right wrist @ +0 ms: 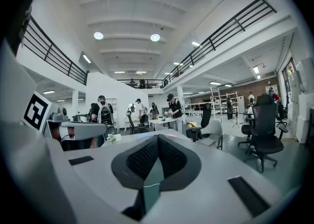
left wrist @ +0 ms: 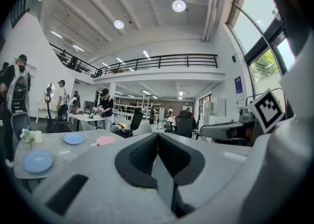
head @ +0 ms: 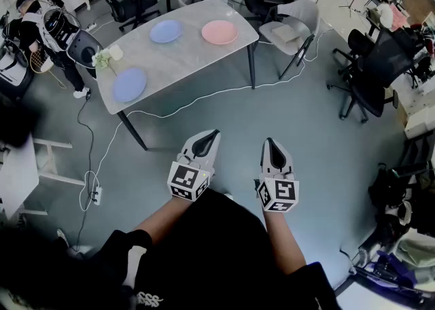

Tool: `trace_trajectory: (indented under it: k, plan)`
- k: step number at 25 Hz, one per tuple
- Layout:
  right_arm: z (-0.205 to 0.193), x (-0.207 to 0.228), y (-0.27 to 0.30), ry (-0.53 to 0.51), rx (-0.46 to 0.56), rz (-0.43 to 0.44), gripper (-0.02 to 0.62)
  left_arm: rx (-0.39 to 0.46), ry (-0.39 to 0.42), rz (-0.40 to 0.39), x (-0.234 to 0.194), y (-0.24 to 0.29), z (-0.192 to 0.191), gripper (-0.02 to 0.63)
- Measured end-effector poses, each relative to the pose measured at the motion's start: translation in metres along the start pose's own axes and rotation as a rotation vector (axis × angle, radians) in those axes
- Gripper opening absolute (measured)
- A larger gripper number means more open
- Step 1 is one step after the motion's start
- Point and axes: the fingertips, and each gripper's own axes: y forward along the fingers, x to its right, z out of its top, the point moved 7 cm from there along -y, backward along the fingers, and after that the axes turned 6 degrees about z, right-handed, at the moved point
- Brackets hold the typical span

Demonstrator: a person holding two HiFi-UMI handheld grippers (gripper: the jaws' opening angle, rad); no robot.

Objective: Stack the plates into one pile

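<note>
Ahead, plates (head: 219, 32) on table (head: 183, 57), chair (head: 297, 22) beside.

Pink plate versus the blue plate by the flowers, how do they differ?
The pink plate is pink; the blue plate is blue. The pink plate lies at the table's far right end, the blue plate at its near left corner beside the flowers. Both are round, lying flat, unstacked.

The table (head: 183, 57) is showing a smooth, pale stone-look top. On it, the pink plate (head: 219, 32) at 2 o'clock, the far blue plate (head: 166, 30) at 11 o'clock and the near blue plate (head: 129, 84) at 8 o'clock are looking smooth and matt. The left gripper (head: 213, 133) and the right gripper (head: 269, 141) are showing matt grey plastic shells, with black, finely ribbed pads (left wrist: 140, 156).
</note>
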Motion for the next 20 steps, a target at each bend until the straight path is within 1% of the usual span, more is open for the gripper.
trace_trajectory:
  k: [6,12,17,20]
  plan:
    - [-0.009,0.031,-0.005,0.039,0.019,-0.066,0.012,0.010,0.013,-0.034,0.016,0.026,0.001,0.016]
    - [-0.017,0.053,-0.001,0.067,0.016,-0.082,0.012,0.000,0.022,-0.060,0.018,0.057,-0.003,0.017]
    - [-0.024,0.066,0.024,0.082,-0.017,-0.093,0.012,-0.025,0.007,-0.093,0.005,0.095,-0.013,0.017]
    - [-0.026,0.082,0.048,0.082,-0.039,-0.106,0.014,-0.043,0.004,-0.109,-0.006,0.127,-0.019,0.017]
